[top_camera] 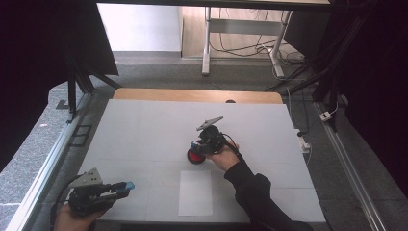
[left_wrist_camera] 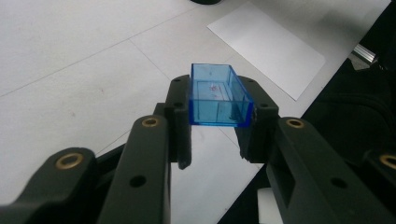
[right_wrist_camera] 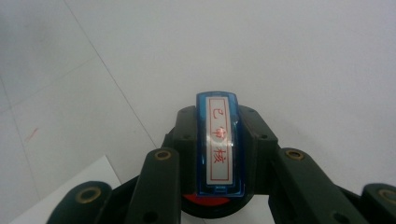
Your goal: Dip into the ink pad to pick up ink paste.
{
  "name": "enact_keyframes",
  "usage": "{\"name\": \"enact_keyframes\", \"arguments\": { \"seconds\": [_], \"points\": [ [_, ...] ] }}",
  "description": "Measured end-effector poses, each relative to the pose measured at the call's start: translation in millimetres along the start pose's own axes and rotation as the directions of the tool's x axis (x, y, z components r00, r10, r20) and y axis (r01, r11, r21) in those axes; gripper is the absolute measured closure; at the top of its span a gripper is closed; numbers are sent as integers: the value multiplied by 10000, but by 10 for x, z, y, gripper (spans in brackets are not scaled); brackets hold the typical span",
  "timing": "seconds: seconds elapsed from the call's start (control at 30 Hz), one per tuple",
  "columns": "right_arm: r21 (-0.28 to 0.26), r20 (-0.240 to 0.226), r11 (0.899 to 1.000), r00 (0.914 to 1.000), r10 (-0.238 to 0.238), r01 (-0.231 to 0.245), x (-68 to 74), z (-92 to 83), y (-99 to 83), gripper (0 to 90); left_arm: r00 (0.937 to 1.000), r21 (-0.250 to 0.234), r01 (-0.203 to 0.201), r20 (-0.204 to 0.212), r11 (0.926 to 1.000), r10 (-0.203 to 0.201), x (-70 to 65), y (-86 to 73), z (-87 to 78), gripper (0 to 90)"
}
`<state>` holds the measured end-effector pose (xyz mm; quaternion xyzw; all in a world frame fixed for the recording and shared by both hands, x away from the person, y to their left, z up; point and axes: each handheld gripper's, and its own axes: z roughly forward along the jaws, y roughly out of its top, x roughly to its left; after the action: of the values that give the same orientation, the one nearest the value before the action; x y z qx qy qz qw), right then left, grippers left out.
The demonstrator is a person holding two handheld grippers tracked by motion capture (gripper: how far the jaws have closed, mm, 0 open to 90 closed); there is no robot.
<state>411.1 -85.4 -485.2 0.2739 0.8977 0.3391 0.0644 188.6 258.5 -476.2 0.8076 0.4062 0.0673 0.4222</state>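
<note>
My left gripper (left_wrist_camera: 219,116) is shut on a small clear blue open box (left_wrist_camera: 217,100), gripped by its two long sides. In the high view that gripper (top_camera: 124,187) is at the table's near left corner, with the blue box (top_camera: 129,185) at its tip pointing right. My right gripper (right_wrist_camera: 219,130) is shut on a blue stamp (right_wrist_camera: 219,144) that bears a white label with red characters. A red round part (right_wrist_camera: 205,201) shows under it. Seen from above, the right gripper (top_camera: 197,148) is near the table's middle, with the red part (top_camera: 195,157) low over or on the white surface; I cannot tell which.
A white sheet of paper (top_camera: 195,192) lies near the front edge between the two hands, and shows as a white sheet (left_wrist_camera: 266,46) ahead of the left gripper. The white table top (top_camera: 144,130) ends in a wooden strip (top_camera: 192,95) at the far side. Dark stands flank the table.
</note>
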Motion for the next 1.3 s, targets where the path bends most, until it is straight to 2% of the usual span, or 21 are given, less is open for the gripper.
{"name": "enact_keyframes", "arguments": {
  "seconds": [0.07, 0.17, 0.27, 0.37, 0.47, 0.6, 0.7, 0.83, 1.0, 1.17, 1.3],
  "points": [
    [-15, -53, 10000, 10000, 68, -68, -15, 0, -3, 712, 10000, 12, 8, 18, 10000, -8, 2, 0, 0, 683],
    [44, 101, 9999, 9999, -117, 116, 19, 5, 8, 712, 10000, 18, 8, 10, 10000, -8, 2, 1, 1, 683],
    [142, 491, 9987, 9976, -494, 487, 89, 11, 21, 712, 10000, 20, 5, 14, 10000, -5, 1, 1, 1, 683],
    [266, 922, 9954, 9913, -938, 917, 178, 22, 32, 712, 10000, 23, -14, 15, 10000, 14, -1, 2, 3, 683],
    [361, 1137, 9929, 9866, -1169, 1134, 224, 26, 36, 711, 10000, 26, -21, 17, 10000, 20, -2, 1, 2, 682],
    [257, 935, 9957, 9914, -915, 894, 184, 19, 33, 710, 10000, 23, 7, 76, 10000, -7, 6, -1, -1, 683],
    [124, 610, 9986, 9968, -516, 509, 110, 4, 25, 709, 10000, 15, 14, 85, 10000, -14, 8, -1, -2, 683],
    [-125, 461, 9995, 9985, -288, 294, 91, -51, 42, 709, 10000, 9, 20, 81, 10000, -21, 7, -2, -3, 683],
    [-337, 411, 9982, 9980, -485, 499, 142, -120, 88, 708, 10000, 13, 18, 83, 10000, -18, 6, -2, -4, 683],
    [-7, 495, 9962, 9950, -869, 871, 189, -67, 75, 709, 10000, 12, 23, 89, 10000, -23, 6, -2, -4, 683],
    [126, 504, 9954, 9942, -951, 946, 202, -35, 65, 709, 10000, -1, 26, 80, 10000, -26, 6, -2, -4, 683]
  ]
}}
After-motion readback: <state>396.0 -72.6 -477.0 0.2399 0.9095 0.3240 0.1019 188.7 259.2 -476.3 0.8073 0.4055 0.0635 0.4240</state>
